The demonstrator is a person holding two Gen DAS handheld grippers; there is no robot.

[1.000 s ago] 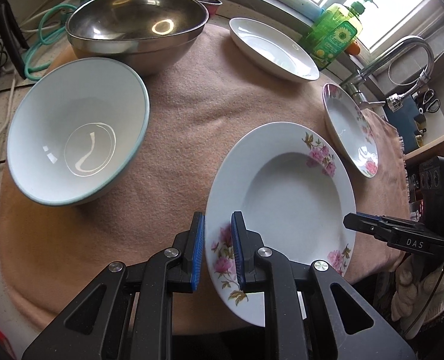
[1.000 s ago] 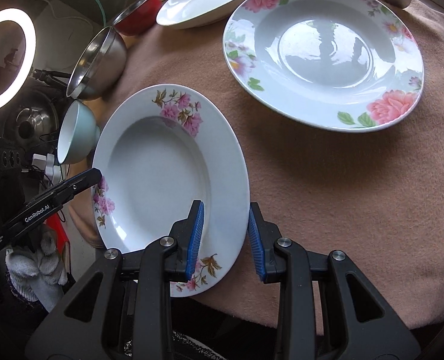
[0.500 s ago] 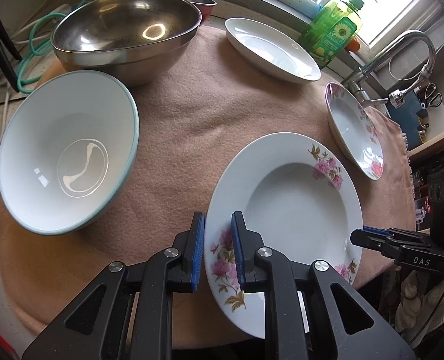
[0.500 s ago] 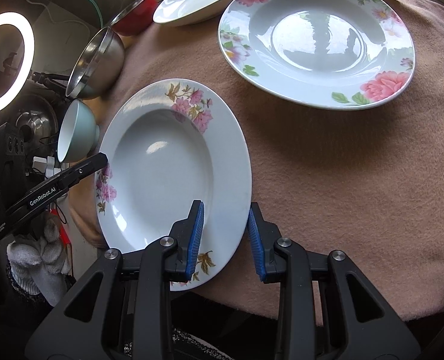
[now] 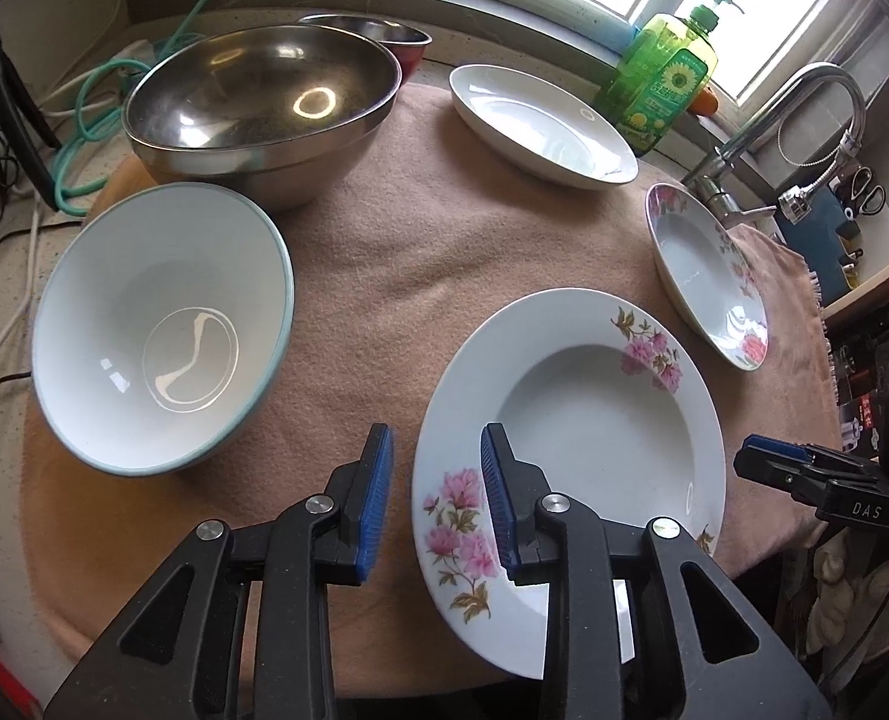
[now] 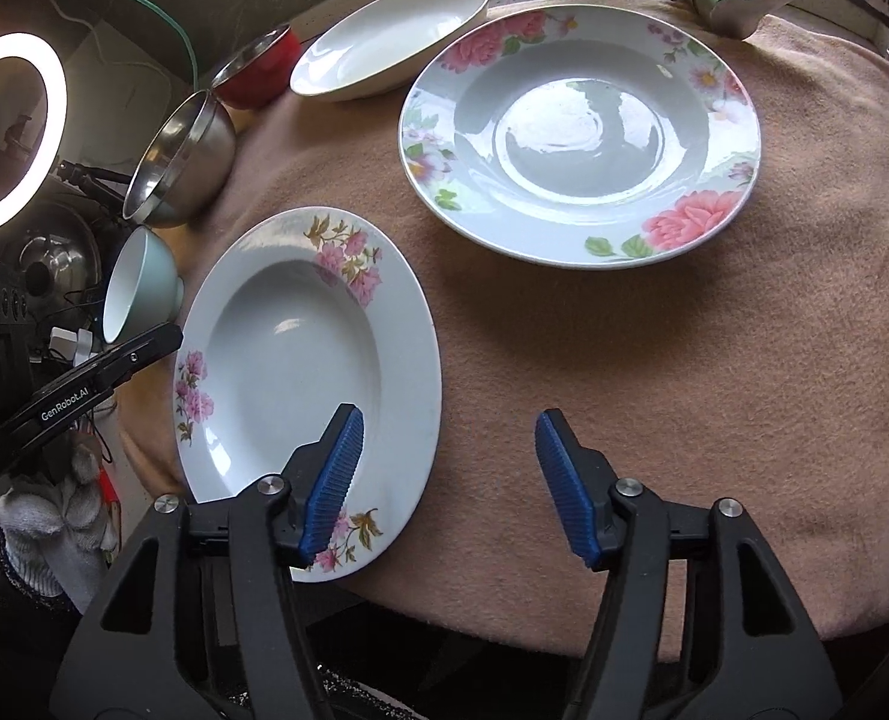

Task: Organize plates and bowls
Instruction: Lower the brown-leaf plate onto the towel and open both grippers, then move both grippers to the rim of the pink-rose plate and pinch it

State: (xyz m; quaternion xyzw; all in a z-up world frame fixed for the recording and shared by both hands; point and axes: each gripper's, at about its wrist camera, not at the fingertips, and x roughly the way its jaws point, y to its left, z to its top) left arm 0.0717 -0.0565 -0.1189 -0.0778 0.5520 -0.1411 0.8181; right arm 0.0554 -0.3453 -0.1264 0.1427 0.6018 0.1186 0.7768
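Porcelain pink-flowered plate point(image 5: 570, 420) lay flat on tan cloth point(image 5: 444, 252); left gripper point(image 5: 435, 501) and right gripper point(image 6: 444, 480) jaws had just been opening, both straddling its rim unclamped.

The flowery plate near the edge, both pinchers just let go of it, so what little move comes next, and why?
Probably lift both grippers straight up. The small floral plate lies flat on the cloth, and the left gripper and right gripper, jaws just opened, straddle its rim without pressing it.
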